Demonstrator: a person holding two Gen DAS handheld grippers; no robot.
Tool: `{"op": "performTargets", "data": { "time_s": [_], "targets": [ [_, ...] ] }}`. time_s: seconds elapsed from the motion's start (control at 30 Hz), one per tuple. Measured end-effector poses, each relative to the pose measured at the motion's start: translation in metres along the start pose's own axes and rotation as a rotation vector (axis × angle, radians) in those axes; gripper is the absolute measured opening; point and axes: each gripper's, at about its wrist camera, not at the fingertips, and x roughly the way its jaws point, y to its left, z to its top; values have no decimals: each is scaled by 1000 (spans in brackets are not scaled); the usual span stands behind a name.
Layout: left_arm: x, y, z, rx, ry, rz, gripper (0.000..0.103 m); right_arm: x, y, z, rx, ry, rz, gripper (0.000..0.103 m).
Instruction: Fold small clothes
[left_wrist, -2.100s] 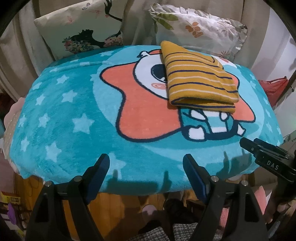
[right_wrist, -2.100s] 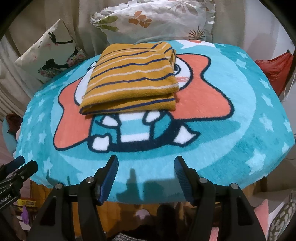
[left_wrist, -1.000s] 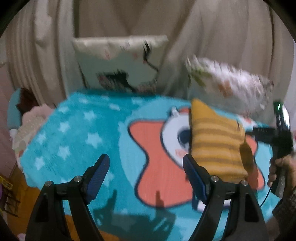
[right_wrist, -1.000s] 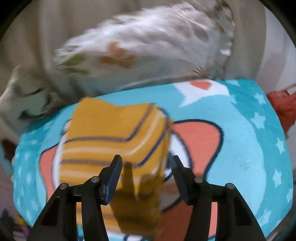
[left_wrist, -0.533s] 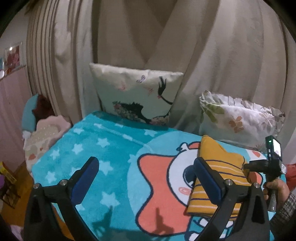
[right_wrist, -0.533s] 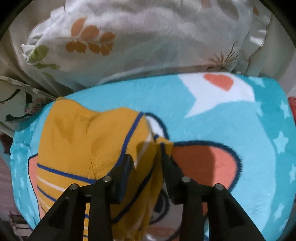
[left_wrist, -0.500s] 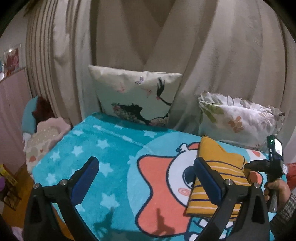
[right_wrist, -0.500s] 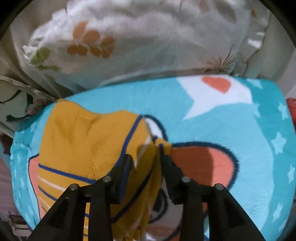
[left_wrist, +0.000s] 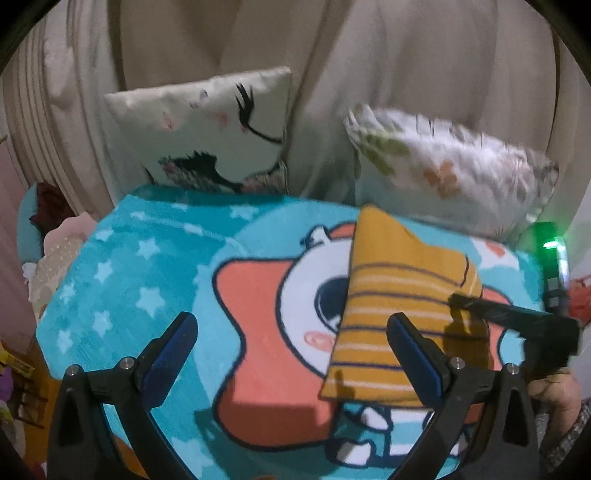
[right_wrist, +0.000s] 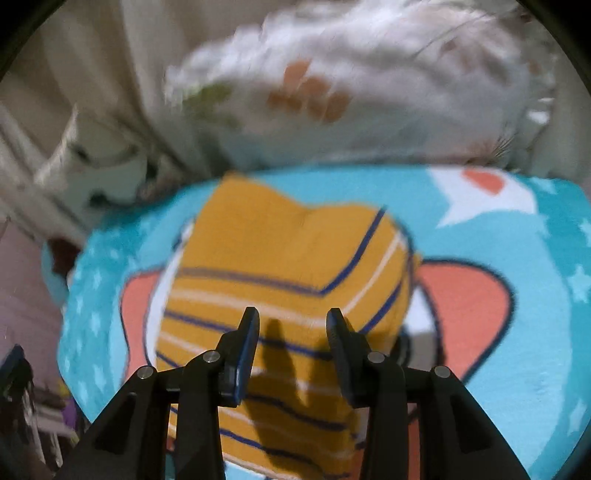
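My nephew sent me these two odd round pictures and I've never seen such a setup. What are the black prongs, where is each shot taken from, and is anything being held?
No robot here: a person holds a pair of tongs in each hand, each with a wide-angle camera looking along its two prongs. One picture looks past the left tongs, the other past the right tongs. Both show a folded yellow striped garment lying on a turquoise cartoon blanket, with two pillows behind. Both tongs are open and hold nothing. The right tongs hang over the garment; in the left picture you can see them reaching in from the right side. The right picture is blurred.
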Motion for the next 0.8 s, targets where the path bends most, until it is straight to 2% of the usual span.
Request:
{"op": "performTargets", "data": {
  "time_s": [0.03,0.07,0.1,0.4,0.8],
  "targets": [
    [3,-3,-3,11,15,22,102,20,2,-5,-25,67,-42,59],
    [6,-6,-6,23,32,46,102,30,-1,-8,-36,84,-73,65],
    [8,-6,-8,27,42,52,102,30,-2,-10,-32,63,-82,66],
    [15,-16,-26,50,91,16,102,-13,-5,-24,7,-51,-119,67],
    [16,-19,-39,92,126,-51,102,-49,-14,-60,49,-80,-209,68]
  ]
}}
